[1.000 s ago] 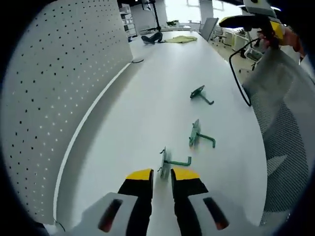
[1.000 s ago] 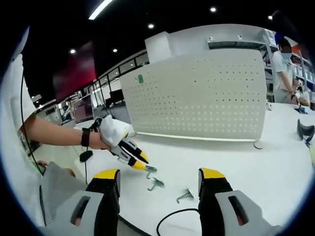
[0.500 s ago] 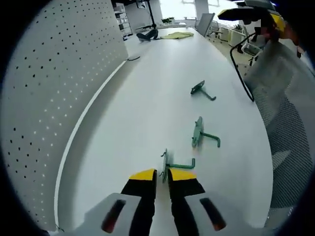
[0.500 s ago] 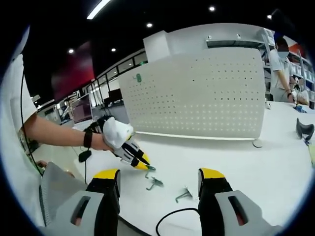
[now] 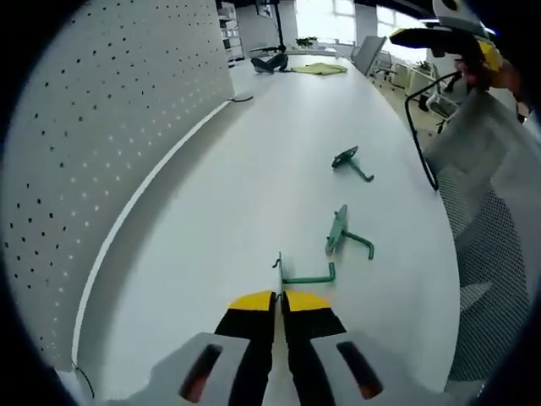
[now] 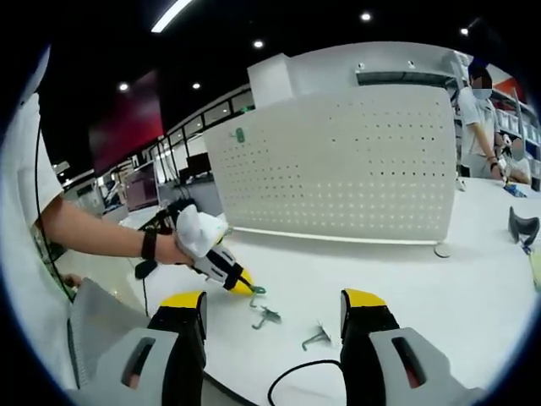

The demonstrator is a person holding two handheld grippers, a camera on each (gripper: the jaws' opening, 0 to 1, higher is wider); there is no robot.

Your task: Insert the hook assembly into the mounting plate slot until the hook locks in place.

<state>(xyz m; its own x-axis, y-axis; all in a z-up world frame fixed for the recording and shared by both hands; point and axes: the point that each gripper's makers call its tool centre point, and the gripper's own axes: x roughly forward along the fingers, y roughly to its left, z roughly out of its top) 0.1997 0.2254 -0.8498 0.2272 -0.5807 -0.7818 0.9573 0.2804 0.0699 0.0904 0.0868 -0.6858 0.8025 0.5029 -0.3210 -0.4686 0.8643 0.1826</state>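
A green hook [image 5: 297, 272] with a flat back plate lies just ahead of my left gripper [image 5: 277, 297], whose yellow-tipped jaws are shut on the plate's near edge. The right gripper view shows that same left gripper [image 6: 239, 284] held by a gloved hand, with the hook [image 6: 256, 290] at its tip, low over the white table. My right gripper [image 6: 275, 298] hovers open with nothing between its jaws. The white pegboard [image 5: 101, 127] stands along the table's left side and spans the back [image 6: 338, 161] in the right gripper view, with one green hook [image 6: 241, 134] hung on it.
Two more green hooks [image 5: 347, 236] [image 5: 350, 161] lie further along the table [image 5: 254, 152]. A black cable [image 5: 416, 127] and a mesh chair [image 5: 490, 245] sit at the right edge. A person [image 6: 478, 118] stands beyond the pegboard's end. A cloth [image 5: 319, 68] lies far off.
My left gripper's jaws have shut, going from a narrow gap to clamped on the hook's plate. The right gripper has stayed open and still.
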